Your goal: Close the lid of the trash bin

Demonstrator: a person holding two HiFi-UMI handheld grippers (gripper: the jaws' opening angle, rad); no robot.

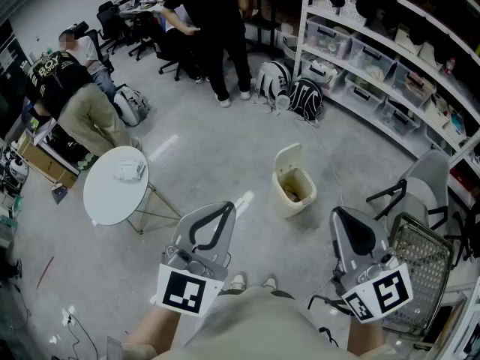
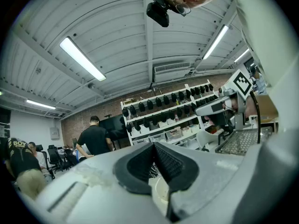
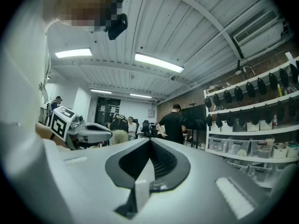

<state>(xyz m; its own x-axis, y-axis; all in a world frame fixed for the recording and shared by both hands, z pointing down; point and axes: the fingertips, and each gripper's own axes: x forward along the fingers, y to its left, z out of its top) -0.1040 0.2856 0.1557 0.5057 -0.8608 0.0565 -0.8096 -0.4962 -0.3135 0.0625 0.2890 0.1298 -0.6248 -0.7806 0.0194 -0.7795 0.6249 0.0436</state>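
Observation:
A small cream trash bin [image 1: 294,191] stands on the grey floor ahead of me, a little right of centre. Its lid [image 1: 288,157] is raised upright at the back, and some rubbish shows inside. My left gripper [image 1: 224,208] is held low and to the left of the bin, well short of it, its jaws shut on nothing. My right gripper [image 1: 342,216] hovers to the bin's near right, also shut and empty. Both gripper views point up toward the ceiling and shelves; the left gripper [image 2: 153,146] and right gripper [image 3: 149,142] show jaws that meet at the tip.
A round white table [image 1: 105,195] stands at the left. A wire basket [image 1: 418,265] and a grey chair [image 1: 429,177] sit at the right, below long shelves [image 1: 390,66]. Backpacks [image 1: 300,96] lie by the shelves. People [image 1: 214,28] stand and bend at the back.

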